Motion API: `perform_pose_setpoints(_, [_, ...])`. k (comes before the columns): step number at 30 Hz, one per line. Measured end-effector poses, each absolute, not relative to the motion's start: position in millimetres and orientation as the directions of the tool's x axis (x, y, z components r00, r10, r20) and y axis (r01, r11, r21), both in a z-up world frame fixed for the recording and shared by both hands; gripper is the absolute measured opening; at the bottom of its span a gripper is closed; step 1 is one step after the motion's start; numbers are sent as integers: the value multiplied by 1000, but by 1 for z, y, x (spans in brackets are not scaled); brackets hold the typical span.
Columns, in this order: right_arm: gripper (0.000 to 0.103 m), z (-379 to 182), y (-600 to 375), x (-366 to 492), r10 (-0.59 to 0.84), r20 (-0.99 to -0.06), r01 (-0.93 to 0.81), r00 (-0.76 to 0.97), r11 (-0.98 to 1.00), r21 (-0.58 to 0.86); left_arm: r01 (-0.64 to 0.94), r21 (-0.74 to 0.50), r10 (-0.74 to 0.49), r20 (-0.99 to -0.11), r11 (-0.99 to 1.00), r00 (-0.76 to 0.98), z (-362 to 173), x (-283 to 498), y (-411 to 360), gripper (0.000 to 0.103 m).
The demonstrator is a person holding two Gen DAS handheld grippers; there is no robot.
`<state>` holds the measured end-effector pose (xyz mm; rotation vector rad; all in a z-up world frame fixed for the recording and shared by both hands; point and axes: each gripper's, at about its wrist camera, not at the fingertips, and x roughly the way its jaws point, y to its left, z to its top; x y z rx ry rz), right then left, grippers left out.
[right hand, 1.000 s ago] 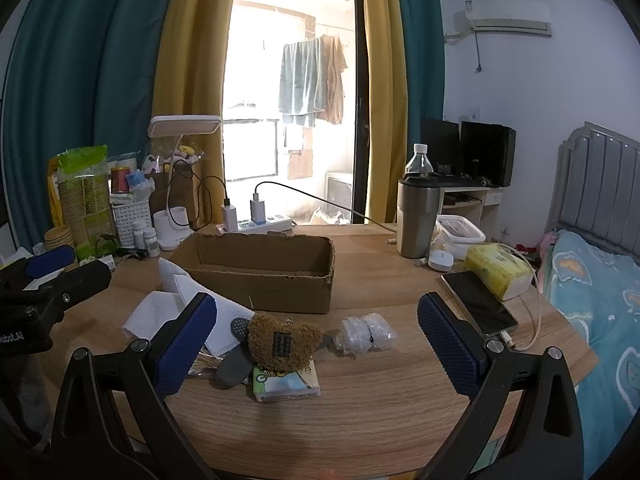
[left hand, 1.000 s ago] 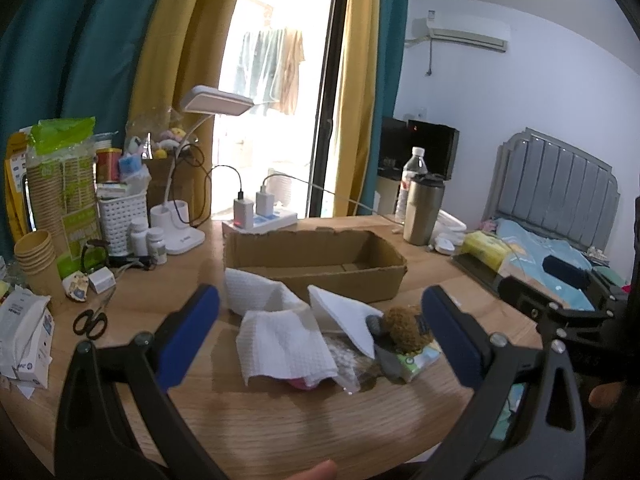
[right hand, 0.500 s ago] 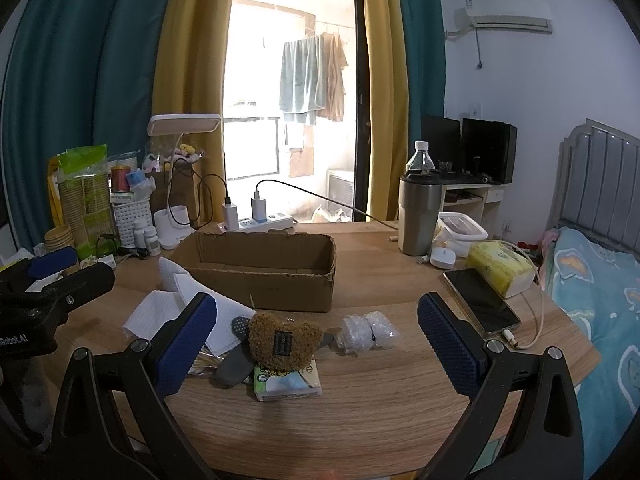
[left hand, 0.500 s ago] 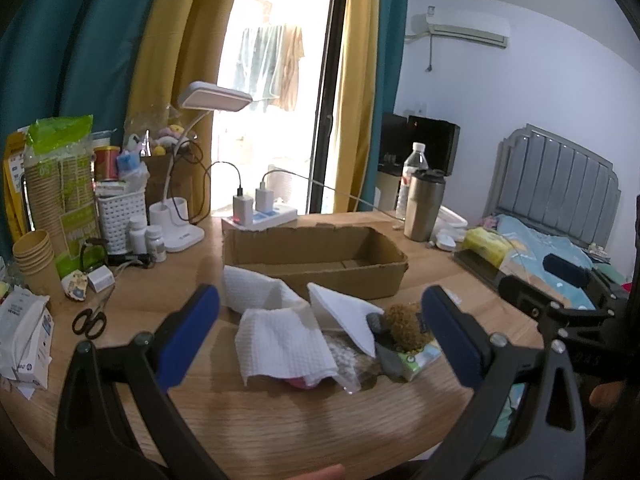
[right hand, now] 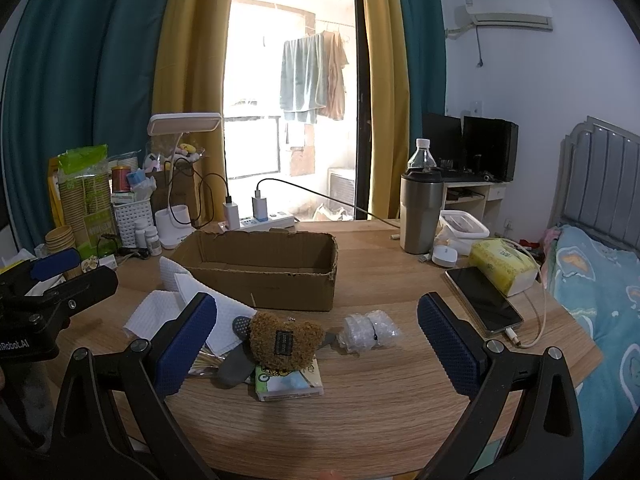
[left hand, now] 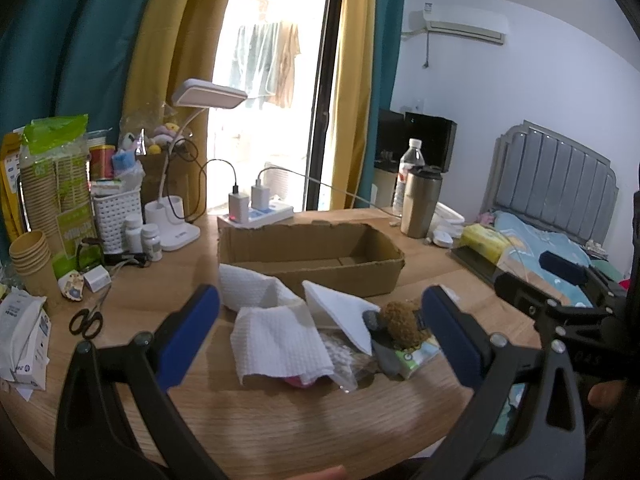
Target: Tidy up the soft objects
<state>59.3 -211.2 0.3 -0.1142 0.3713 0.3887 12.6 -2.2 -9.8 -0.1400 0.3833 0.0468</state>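
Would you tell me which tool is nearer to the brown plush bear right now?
Right. The right tool frames the brown plush bear squarely between its open fingers; the left tool is centred on the white paper towel, with the bear off to its right side.

Daylit balcony door [right hand: 296, 92] between yellow and teal curtains [right hand: 80, 92], white wall [right hand: 520, 80], grey headboard [left hand: 556, 184] at right.

Box: cardboard box [right hand: 260, 268] sits mid-table [right hand: 360, 408], before the power strip [right hand: 260, 222].
Before box: paper towels [left hand: 280, 340] left, plush toy [right hand: 284, 342] on tissue packet [right hand: 290, 384], bubble wrap roll [right hand: 370, 330] right.
Right edge: phone [right hand: 482, 298] beside tissue pack [right hand: 502, 266].
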Motion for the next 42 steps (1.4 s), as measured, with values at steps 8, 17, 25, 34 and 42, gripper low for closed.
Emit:
perform_pose_setpoints(8, [102,0,-211,59,349,-377,-390,858,920,-37,-72,-128,19,-378,989,926,-10,13,-3,102])
perform_pose_setpoints(17, [102,-2,-211,60,350,-381,-390,856,920,-32,-67,-123,16,-377,990,926,-11,12,-4,102])
perform_pose_setpoints(25, [102,-4,-210,61,351,-384,-392,854,920,-30,-64,-121,14,-378,991,926,-12,11,-6,102])
perform_pose_setpoints(34, [102,-6,-209,61,352,-386,-392,852,920,-26,-62,-119,13,-375,991,927,-13,10,-6,102])
perform_pose_setpoints(42, [102,-7,-212,64,343,-384,-382,858,924,-28,-75,-114,27,-379,991,925,-13,11,-5,102])
